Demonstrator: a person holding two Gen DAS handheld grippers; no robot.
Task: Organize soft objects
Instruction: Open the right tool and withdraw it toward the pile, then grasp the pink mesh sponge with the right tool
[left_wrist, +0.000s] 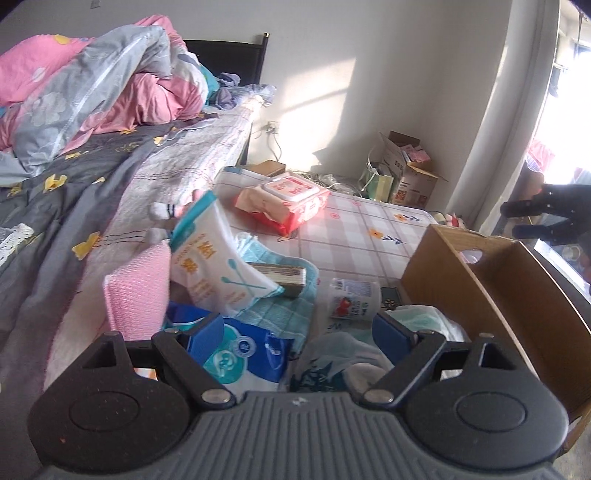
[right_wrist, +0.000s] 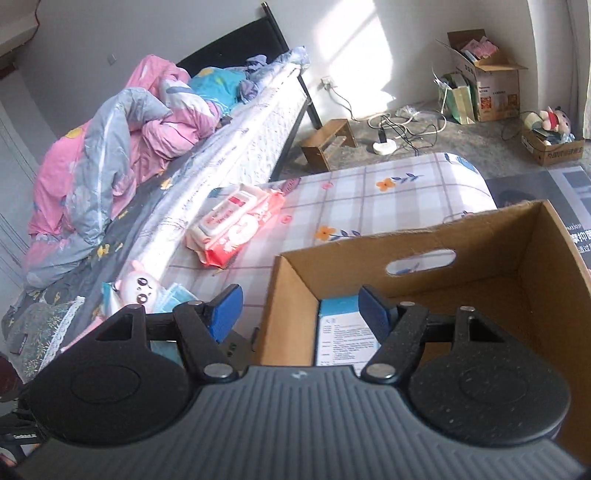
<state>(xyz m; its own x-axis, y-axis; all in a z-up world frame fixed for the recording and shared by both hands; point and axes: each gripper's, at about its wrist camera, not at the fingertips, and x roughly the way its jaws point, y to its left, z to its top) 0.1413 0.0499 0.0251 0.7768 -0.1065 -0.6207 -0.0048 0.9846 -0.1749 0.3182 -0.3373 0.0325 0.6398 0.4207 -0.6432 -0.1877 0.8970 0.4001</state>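
Observation:
My left gripper (left_wrist: 297, 334) is open and empty, low over a heap of soft things: a blue and white pack (left_wrist: 243, 354), a white cotton-swab pouch (left_wrist: 214, 266), a pink towel (left_wrist: 135, 299), a teal cloth (left_wrist: 284, 310) and pale cloths (left_wrist: 343, 354). A cardboard box (left_wrist: 491, 280) stands to their right. My right gripper (right_wrist: 299, 310) is open and empty over the box's left wall (right_wrist: 288, 295); a light blue carton (right_wrist: 343, 332) lies inside. A red wet-wipe pack (right_wrist: 236, 221) lies on the checked table cover (right_wrist: 369, 206); it also shows in the left wrist view (left_wrist: 284, 199).
A bed with a pink and grey quilt (right_wrist: 122, 147) runs along the left. A pink plush toy (right_wrist: 138, 286) lies by the bed edge. On the floor are a small stool (right_wrist: 327, 142), cables, a power strip (right_wrist: 384, 146) and cartons (right_wrist: 487, 77). A white cup (left_wrist: 352, 297) lies near the box.

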